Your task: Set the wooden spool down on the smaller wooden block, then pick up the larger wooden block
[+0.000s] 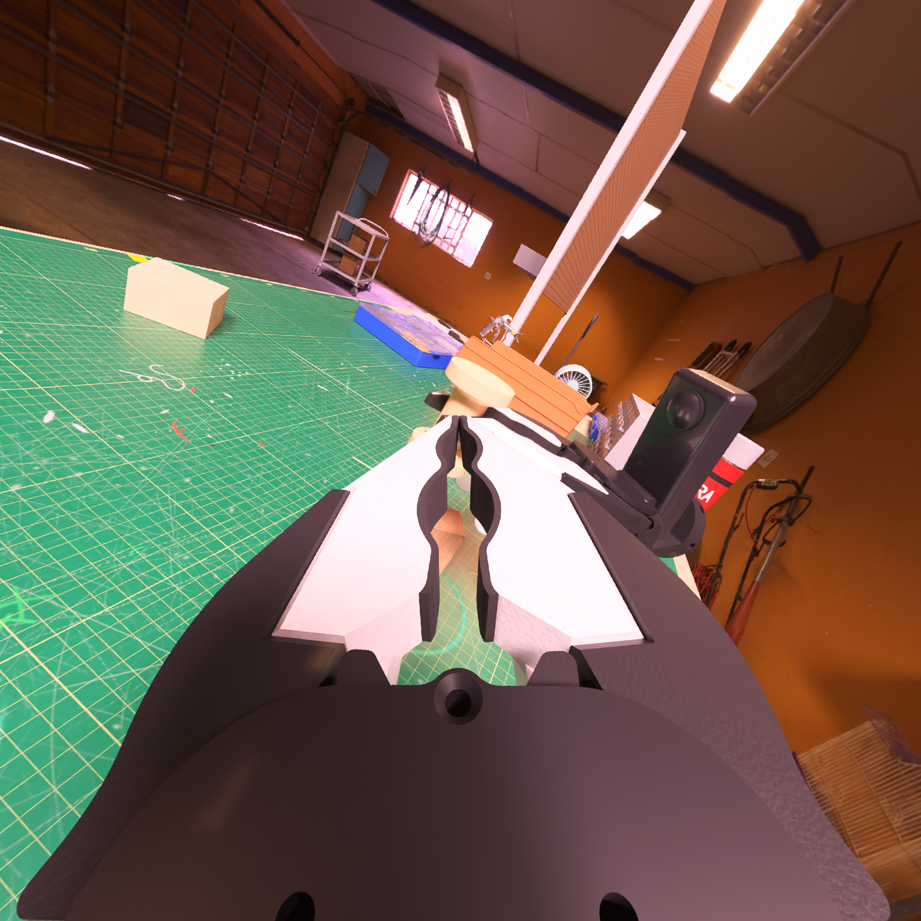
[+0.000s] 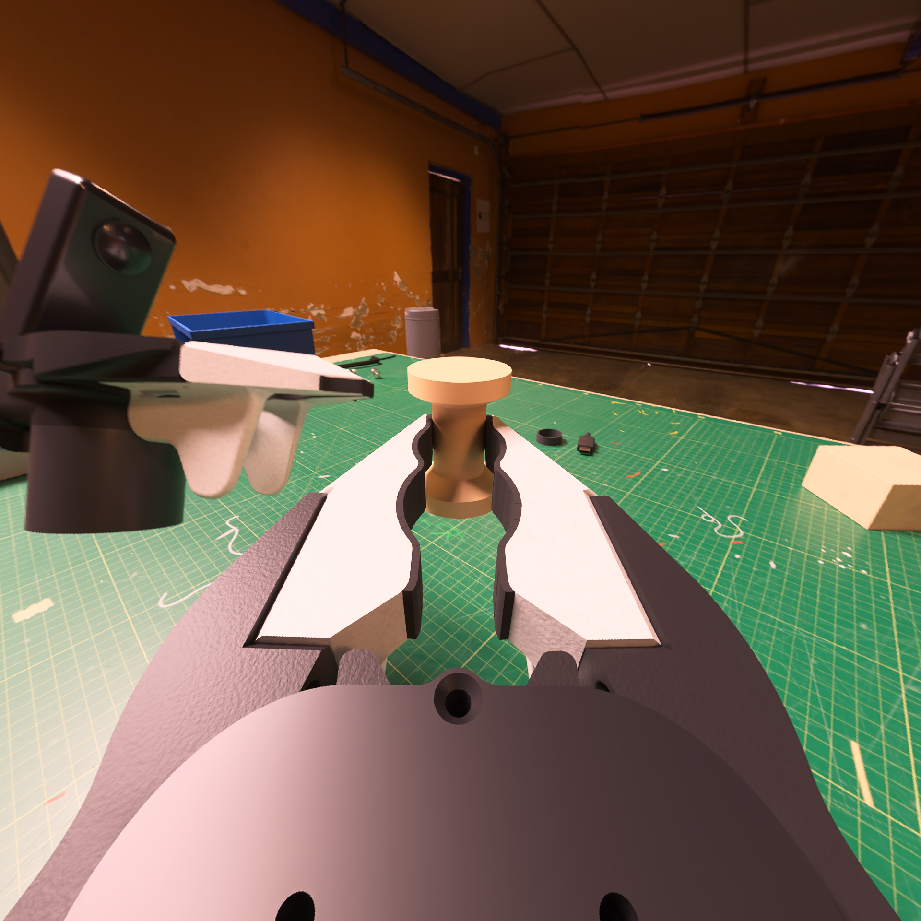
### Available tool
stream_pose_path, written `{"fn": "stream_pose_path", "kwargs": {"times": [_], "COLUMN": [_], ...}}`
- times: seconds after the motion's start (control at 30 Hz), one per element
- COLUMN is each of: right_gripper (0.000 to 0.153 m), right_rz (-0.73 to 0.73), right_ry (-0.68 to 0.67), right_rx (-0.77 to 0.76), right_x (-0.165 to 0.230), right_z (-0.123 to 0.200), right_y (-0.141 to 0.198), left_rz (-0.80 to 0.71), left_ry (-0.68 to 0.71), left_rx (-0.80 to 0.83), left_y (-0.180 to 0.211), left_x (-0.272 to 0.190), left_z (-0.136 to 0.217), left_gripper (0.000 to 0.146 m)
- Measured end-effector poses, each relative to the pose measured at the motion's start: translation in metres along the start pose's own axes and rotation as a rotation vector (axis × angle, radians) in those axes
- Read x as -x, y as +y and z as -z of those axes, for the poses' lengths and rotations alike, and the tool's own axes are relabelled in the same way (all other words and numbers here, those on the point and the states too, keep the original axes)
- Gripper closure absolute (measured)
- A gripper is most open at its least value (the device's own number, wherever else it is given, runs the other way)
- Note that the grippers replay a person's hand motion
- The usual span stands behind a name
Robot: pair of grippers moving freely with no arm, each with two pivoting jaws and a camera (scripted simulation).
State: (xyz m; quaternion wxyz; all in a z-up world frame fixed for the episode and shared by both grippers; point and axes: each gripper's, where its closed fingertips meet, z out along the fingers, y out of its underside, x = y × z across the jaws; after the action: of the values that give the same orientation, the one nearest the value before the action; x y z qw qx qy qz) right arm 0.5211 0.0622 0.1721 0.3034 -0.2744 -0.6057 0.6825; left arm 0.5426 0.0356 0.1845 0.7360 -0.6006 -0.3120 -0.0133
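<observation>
The right tongs (image 2: 458,438) are clamped on the waist of the wooden spool (image 2: 459,438), which stands upright between the tips with its broad top disc above them and its lower flange hanging clear over the green worktop (image 2: 648,623), so it looks lifted rather than resting. The left tongs (image 1: 458,423) are drawn almost together with nothing between them; in the right wrist view they sit at about nine o'clock, level with the spool's top and just beside it. Past their tips, the left wrist view shows the spool's disc at roughly one o'clock, with the other tool's body behind it. A pale wooden block (image 1: 174,297) lies on its long side well apart at about ten o'clock in that view, three o'clock in the right one. Only this block is plainly in view; a small wooden shape glimpsed through the left tool's gap may be the other, but I cannot tell. The step in hand looks like carrying the spool to the smaller block. Next, that block must be found, the spool kept upright and centred over it, lowered until the flange seats flat, then released.
</observation>
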Motion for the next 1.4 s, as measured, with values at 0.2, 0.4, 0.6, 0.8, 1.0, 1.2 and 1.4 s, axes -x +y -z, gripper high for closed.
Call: {"fn": "stream_pose_path", "kwargs": {"times": [0.2,0.4,0.6,0.8,1.0,1.2,1.4], "right_gripper": [0.133,0.133,0.133,0.133,0.109,0.084,0.053], "right_rz": [0.113,0.008,-0.140,-0.061,0.024,0.169,0.164], "right_ry": [0.009,0.076,0.105,0.137,0.094,0.092,0.098], "right_rx": [0.086,0.317,0.304,0.337,0.356,0.476,0.824], "right_x": [-0.009,-0.031,-0.050,-0.054,-0.043,-0.090,-0.270], "right_z": [0.010,0.045,0.049,0.053,0.052,0.050,-0.003], "right_y": [0.012,0.062,0.068,0.070,0.064,-0.013,0.005], "left_rz": [-0.023,-0.056,-0.147,-0.037,-0.186,-0.312,-0.329], "left_ry": [-0.063,-0.169,-0.204,-0.172,-0.223,-0.270,-0.306], "left_rx": [0.032,0.120,0.242,0.284,0.335,0.383,0.374], "left_y": [0.008,0.033,0.042,0.057,0.059,0.062,0.060], "left_x": [0.021,0.044,0.068,0.067,0.066,0.057,0.055], "left_z": [0.011,0.049,0.054,0.052,0.053,0.069,0.094], "left_gripper": [0.145,0.121,0.101,0.094,0.092,0.090,0.092]}}
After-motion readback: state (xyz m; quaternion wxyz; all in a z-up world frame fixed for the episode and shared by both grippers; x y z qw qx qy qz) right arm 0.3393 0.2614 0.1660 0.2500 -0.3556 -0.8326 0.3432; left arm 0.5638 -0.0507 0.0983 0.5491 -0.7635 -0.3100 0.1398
